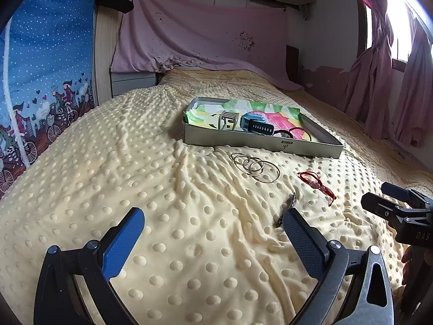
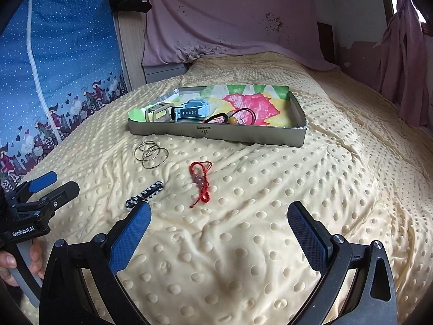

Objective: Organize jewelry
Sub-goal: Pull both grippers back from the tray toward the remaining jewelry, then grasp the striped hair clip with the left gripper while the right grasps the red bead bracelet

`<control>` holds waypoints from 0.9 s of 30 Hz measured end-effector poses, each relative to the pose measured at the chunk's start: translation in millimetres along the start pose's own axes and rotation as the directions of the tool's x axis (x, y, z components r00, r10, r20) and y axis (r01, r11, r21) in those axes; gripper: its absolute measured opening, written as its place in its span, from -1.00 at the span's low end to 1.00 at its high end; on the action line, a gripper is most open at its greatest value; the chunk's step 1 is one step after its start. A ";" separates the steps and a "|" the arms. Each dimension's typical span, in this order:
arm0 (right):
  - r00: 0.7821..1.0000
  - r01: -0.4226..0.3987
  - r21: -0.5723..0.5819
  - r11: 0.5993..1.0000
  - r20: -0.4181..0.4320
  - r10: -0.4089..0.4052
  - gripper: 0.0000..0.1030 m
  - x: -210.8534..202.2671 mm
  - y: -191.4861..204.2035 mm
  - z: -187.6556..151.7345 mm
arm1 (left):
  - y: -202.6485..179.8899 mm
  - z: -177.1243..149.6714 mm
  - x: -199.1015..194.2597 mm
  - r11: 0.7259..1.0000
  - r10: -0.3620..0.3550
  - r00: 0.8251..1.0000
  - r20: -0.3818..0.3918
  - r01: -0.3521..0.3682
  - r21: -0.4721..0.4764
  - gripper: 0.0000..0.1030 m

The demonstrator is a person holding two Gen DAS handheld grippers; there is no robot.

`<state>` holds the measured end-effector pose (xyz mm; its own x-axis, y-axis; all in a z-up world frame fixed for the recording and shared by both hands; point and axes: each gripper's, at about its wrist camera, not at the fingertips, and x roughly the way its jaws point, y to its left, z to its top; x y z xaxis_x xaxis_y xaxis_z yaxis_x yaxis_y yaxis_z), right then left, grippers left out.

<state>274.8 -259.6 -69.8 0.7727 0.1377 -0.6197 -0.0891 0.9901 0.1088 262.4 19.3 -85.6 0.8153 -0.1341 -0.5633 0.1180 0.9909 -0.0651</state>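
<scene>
Thin metal bangles (image 2: 150, 153) overlapping, red beaded bracelet (image 2: 201, 182), checkered hair clip (image 2: 144, 192) loose on bedspread, before tray (image 2: 216, 132).

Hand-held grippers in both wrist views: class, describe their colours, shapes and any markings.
Each black hand-held gripper, left and right, has two angled arms with silver pivot bolts, ending in flat blue textured finger pads. The left one's body reads "GenRobot.AI" in white and has a grey handle; the right one's shows "DAS". No cables or sleeves are visible.
</scene>
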 end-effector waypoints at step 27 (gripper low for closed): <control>0.997 -0.079 0.001 0.997 -0.019 0.079 0.53 41.0 -12.3 10.9 | -41.3 5.0 38.6 0.983 -0.167 0.980 -0.107 0.174 0.063 0.52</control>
<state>314.4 -266.4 -88.1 0.7512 0.2157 -0.6239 -0.1488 0.9761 0.1583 291.8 -26.9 -100.5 0.7190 -0.2952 -0.6292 0.2936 0.9496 -0.1100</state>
